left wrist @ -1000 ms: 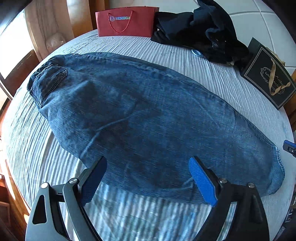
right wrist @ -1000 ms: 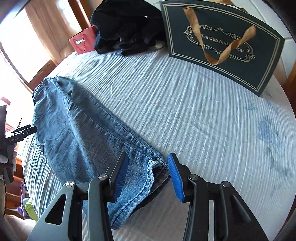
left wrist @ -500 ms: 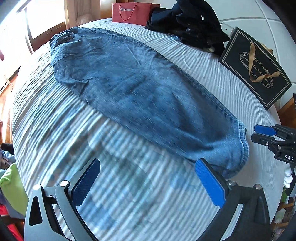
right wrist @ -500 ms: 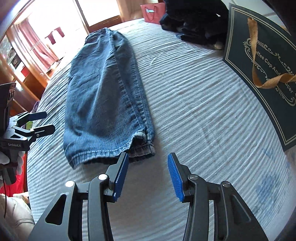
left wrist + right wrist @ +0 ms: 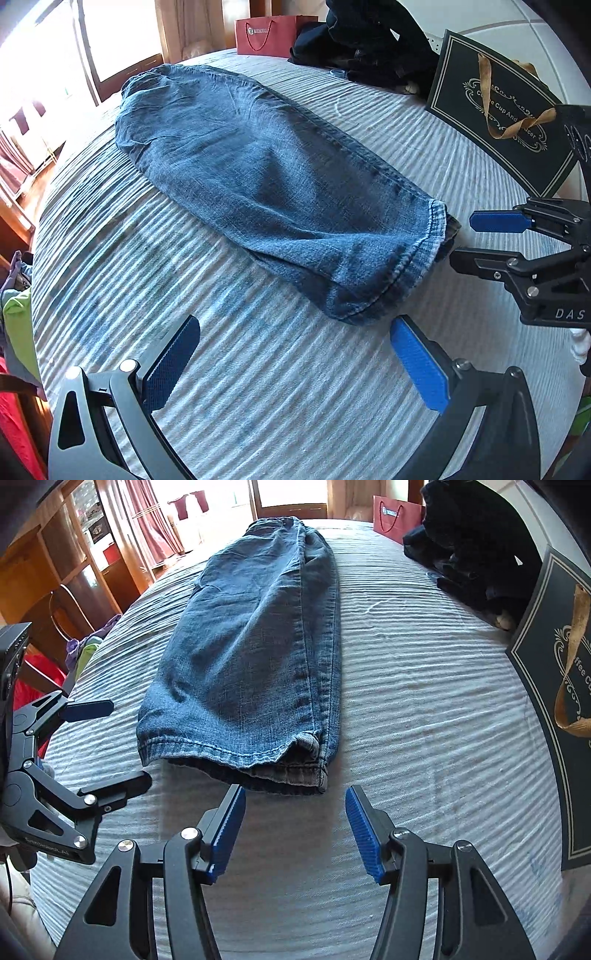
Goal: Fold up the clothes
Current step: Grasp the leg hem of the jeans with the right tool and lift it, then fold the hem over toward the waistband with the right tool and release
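Note:
A pair of blue jeans (image 5: 266,184) lies flat on the striped white bed, legs stacked, hems toward me; it also shows in the right wrist view (image 5: 255,657). My left gripper (image 5: 295,354) is open and empty, just short of the hem's near corner. It appears at the left of the right wrist view (image 5: 110,746), beside the hem. My right gripper (image 5: 293,825) is open and empty, a little short of the hem's right corner. It appears at the right of the left wrist view (image 5: 476,240), its fingertips close to the hem's end.
A black gift bag (image 5: 506,110) with a gold ribbon stands at the right. A pile of dark clothes (image 5: 369,40) and a red bag (image 5: 266,35) lie at the bed's far end. Coloured clothes (image 5: 85,650) and wooden furniture (image 5: 55,572) stand left of the bed.
Both grippers have pulled back along the jeans from over the legs to the hem end and now face it. Both stay open and the jeans have not moved.

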